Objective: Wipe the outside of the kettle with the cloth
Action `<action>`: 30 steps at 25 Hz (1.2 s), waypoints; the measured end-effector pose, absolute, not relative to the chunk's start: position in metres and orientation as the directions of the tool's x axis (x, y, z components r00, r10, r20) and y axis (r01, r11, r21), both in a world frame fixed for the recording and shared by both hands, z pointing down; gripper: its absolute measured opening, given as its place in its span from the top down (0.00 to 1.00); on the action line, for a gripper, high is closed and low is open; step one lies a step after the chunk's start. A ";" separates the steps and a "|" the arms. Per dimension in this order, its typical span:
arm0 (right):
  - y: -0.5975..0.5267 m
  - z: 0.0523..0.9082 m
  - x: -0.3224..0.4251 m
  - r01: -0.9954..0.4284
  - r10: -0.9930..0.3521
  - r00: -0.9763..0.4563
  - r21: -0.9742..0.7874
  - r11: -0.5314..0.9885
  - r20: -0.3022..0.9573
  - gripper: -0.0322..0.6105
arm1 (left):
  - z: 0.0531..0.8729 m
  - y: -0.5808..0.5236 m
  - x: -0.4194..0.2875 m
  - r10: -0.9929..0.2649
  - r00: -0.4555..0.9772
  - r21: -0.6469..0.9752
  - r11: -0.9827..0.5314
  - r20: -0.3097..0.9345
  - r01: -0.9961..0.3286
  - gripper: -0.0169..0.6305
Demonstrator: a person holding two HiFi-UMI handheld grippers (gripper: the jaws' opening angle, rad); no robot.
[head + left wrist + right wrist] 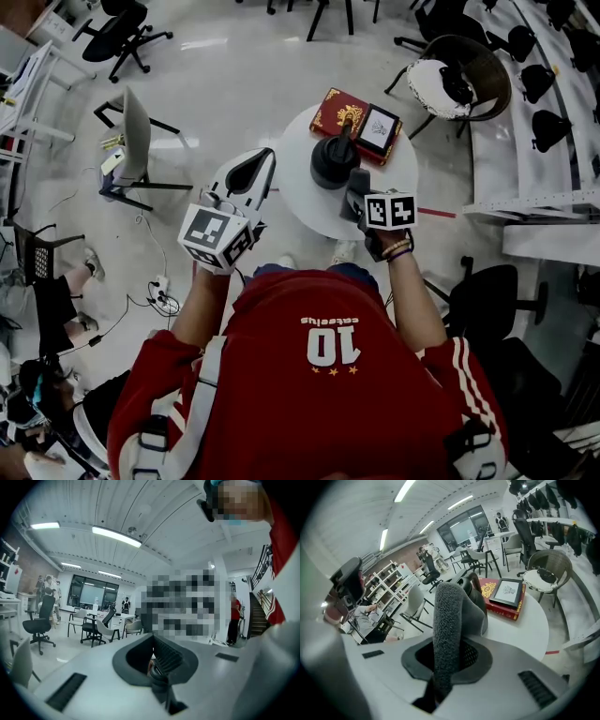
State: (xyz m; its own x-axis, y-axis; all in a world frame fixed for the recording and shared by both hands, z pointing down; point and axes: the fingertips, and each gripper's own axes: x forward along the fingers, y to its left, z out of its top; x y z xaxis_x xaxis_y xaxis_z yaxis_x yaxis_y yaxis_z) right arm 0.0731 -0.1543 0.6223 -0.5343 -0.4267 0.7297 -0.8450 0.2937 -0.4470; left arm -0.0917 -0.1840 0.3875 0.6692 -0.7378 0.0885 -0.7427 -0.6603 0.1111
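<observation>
A black kettle (333, 161) stands on the round white table (302, 199) in front of me. My right gripper (360, 195) is just right of the kettle, shut on a grey fleecy cloth (355, 190). In the right gripper view the cloth (447, 620) rises from the right gripper (450, 663) and hides most of the kettle (470, 586) behind it. Left of the table, my left gripper (247, 174) is held up, clear of the kettle. In its own view the left gripper (161, 663) points toward the ceiling, jaws together with nothing between them.
A red book (336, 111) with a framed tablet (379, 128) on it lies at the table's far side. A wicker chair (461, 79) stands beyond on the right, a grey chair (132, 141) on the left. Office chairs and desks ring the room.
</observation>
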 end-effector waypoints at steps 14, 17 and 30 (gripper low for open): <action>-0.147 0.620 0.017 -0.835 -0.442 -0.550 -0.458 0.305 0.709 0.87 | 0.392 -0.167 -0.141 -0.739 0.667 0.114 -0.657 0.096 -0.745 0.96; -0.150 0.620 0.009 -0.836 -0.445 -0.548 -0.456 0.305 0.708 0.87 | 0.393 -0.166 -0.154 -0.745 0.661 0.115 -0.651 0.095 -0.750 0.96; -0.173 0.615 -0.031 -0.816 -0.420 -0.576 -0.464 0.344 0.701 0.87 | 0.394 -0.182 -0.184 -0.764 0.639 0.125 -0.628 0.086 -0.768 0.96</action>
